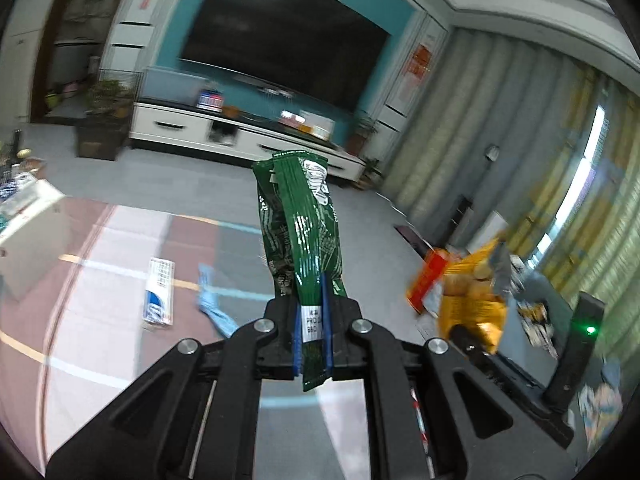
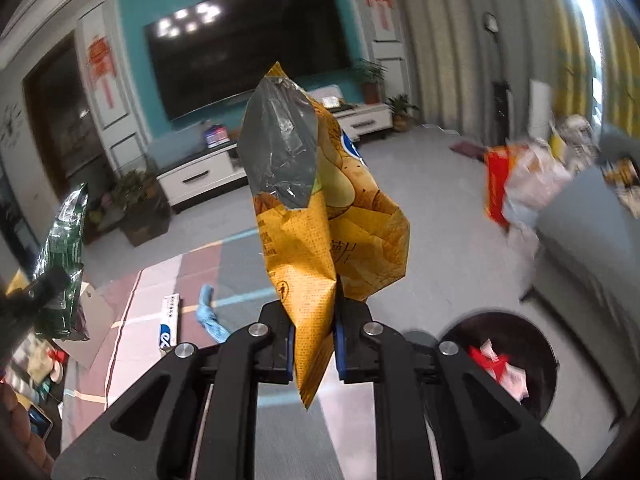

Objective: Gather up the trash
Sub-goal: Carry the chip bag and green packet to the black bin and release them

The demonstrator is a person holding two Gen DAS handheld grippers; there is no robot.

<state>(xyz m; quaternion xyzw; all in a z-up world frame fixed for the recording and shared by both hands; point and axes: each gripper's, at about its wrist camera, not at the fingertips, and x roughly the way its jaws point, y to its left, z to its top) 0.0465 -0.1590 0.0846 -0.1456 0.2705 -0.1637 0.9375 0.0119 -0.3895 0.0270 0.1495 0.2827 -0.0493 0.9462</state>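
A green snack wrapper [image 1: 302,236] stands up between the blue pads of my left gripper [image 1: 312,336], which is shut on it well above the floor. My right gripper [image 2: 314,340] is shut on a crumpled yellow chip bag [image 2: 320,200] with a silver inside. Each view catches the other load: the yellow bag [image 1: 472,300] at the right of the left wrist view, the green wrapper [image 2: 64,256] at the left edge of the right wrist view. A dark round bin [image 2: 516,364] with red and white scraps sits on the floor at the lower right.
On the patterned play mat [image 1: 132,240] lie a white and blue flat box [image 1: 160,296] and a light blue cloth [image 1: 214,304]. A white cardboard box [image 1: 32,236] stands at the left. A TV cabinet [image 1: 224,136] lines the far wall. Bags [image 2: 524,176] pile by a grey sofa [image 2: 588,240].
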